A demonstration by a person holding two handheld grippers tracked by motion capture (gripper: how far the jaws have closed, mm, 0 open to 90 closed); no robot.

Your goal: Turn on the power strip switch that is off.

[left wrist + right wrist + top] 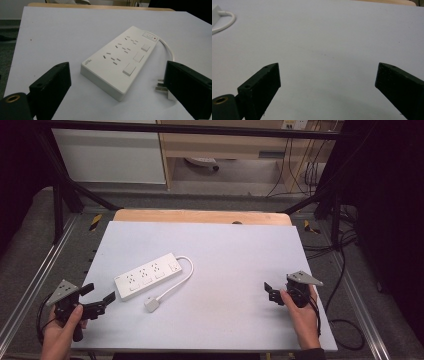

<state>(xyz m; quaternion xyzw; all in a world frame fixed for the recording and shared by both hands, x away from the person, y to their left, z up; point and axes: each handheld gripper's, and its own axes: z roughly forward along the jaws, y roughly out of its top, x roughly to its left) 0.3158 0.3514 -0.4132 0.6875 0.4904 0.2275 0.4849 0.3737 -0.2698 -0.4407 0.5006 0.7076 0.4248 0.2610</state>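
A white power strip [148,275] with three sockets and switches lies left of centre on the white table top [225,265]. Its white cable [184,270] loops round to a plug [152,304] lying in front of it. My left gripper [98,295] is at the table's front left, open, aimed at the strip; in the left gripper view the power strip [121,60] lies between the jaws and the plug [161,86] is by the right jaw. My right gripper [271,292] is open at the front right over bare table, with the cable [225,21] far off.
The white sheet covers a wooden table [200,216] whose far edge shows. A black frame [60,195] and metal rails [30,280] surround the table. Cables [345,270] trail on the floor at the right. A shelf unit [225,150] stands behind.
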